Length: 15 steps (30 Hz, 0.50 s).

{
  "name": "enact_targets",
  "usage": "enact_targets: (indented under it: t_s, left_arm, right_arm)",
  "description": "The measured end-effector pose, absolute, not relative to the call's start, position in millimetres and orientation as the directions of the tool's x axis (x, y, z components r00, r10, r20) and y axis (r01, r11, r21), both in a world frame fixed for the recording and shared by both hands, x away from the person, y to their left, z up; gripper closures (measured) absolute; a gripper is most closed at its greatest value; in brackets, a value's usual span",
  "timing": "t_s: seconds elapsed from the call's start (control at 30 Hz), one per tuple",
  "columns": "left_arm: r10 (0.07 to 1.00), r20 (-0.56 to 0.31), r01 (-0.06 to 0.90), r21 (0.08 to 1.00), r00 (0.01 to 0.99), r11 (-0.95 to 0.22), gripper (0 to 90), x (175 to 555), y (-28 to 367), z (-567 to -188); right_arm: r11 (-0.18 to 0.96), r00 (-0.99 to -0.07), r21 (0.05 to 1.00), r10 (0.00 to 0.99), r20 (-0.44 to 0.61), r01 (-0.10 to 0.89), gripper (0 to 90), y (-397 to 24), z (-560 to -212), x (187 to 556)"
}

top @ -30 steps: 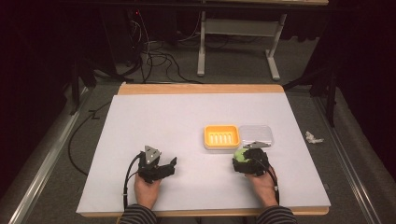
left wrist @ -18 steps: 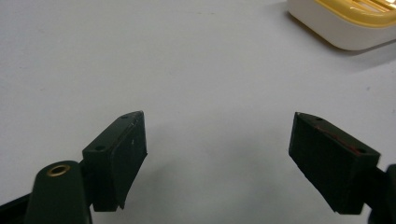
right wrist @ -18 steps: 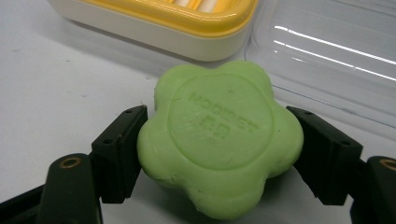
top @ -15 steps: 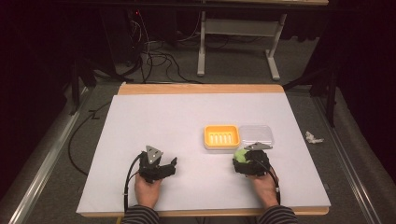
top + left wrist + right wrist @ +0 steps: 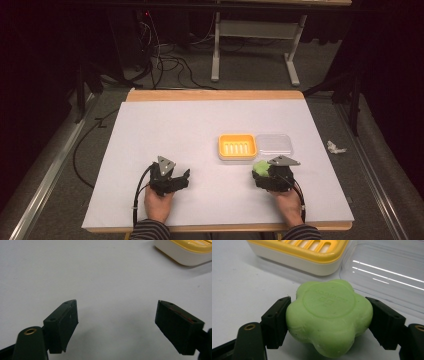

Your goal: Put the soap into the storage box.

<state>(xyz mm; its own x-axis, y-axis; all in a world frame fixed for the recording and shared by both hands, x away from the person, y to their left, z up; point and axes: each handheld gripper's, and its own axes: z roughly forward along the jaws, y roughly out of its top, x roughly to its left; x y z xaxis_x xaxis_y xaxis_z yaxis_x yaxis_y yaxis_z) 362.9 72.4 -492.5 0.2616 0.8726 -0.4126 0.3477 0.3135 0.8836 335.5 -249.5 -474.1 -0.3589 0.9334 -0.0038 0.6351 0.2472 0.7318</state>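
A green flower-shaped soap (image 5: 328,315) sits between the two black jaws of my right gripper (image 5: 329,317), which is shut on it just in front of the yellow soap dish (image 5: 299,252). From above, the soap (image 5: 261,167) shows at the front of the right gripper (image 5: 265,172), close to the dish (image 5: 237,147) and its clear lid (image 5: 274,144). My left gripper (image 5: 184,176) rests low over the white table at the front left, jaws wide apart. In the left gripper view the open gripper (image 5: 116,317) has nothing between its jaws, with the dish (image 5: 186,252) at the upper right.
The white-covered table (image 5: 175,130) has a wooden edge at the back. A crumpled white scrap (image 5: 335,147) lies off the table's right side. Cables (image 5: 165,65) and a desk frame stand on the floor behind. A black cable trails from each gripper toward the person.
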Motion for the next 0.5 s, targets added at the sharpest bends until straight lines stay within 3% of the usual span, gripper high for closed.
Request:
enact_targets:
  t_s: [0.5]
  left_arm:
    - [0.876, -0.400, 0.343, 0.890, 0.269, 0.301, 19.2, 361.9, 70.9, -492.9]
  right_arm:
    - [0.200, -0.367, 0.795, 0.930, 0.031, 0.573, 25.5, -258.3, -464.4, 327.4]
